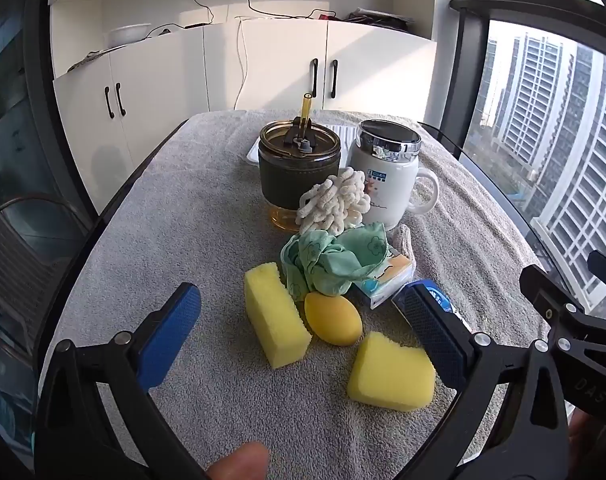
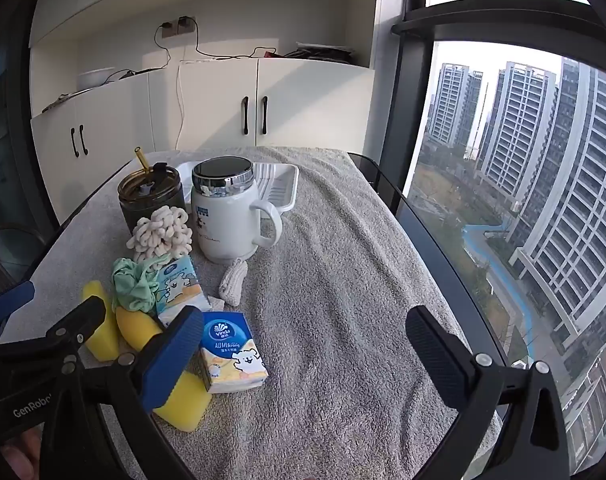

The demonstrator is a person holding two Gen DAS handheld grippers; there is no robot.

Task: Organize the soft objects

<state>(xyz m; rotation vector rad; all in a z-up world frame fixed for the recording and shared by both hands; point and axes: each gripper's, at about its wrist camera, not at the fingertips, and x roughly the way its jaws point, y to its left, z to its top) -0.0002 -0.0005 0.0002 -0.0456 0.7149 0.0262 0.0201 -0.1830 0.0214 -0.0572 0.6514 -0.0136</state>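
Soft objects sit bunched near the middle of the towel-covered table (image 1: pixel 175 216), and none of them is in my grip yet. My left gripper (image 1: pixel 303 328) hangs over them with its fingers spread as wide as they go; the long yellow sponge (image 1: pixel 275 316) and the yellow egg-shaped squishy (image 1: pixel 333 320) lie touching each other between the blue pads, which touch neither, so I judge this a lining-up for a first pick. A second sponge block (image 1: pixel 391 374), porous and cut at one corner, lies just beside my right-hand pad.

Behind them the green cloth (image 1: pixel 335 264) is crumpled into loose folds, partly over a tissue pack (image 1: pixel 387 284), and the cream looped scrunchie (image 1: pixel 335 200) leans against the dark tumbler (image 1: pixel 299 168) and the white mug (image 1: pixel 387 176). Those two are hard and glossy, likely not mine to sort.

My right gripper (image 2: pixel 303 348) is likewise spread and empty, above bare towel, with another tissue pack (image 2: pixel 231 352) near its left pad. A small knitted pouch (image 2: pixel 233 282) lies alone by the mug. The white ribbed tray (image 2: pixel 281 188) at the far end looks a likely destination.
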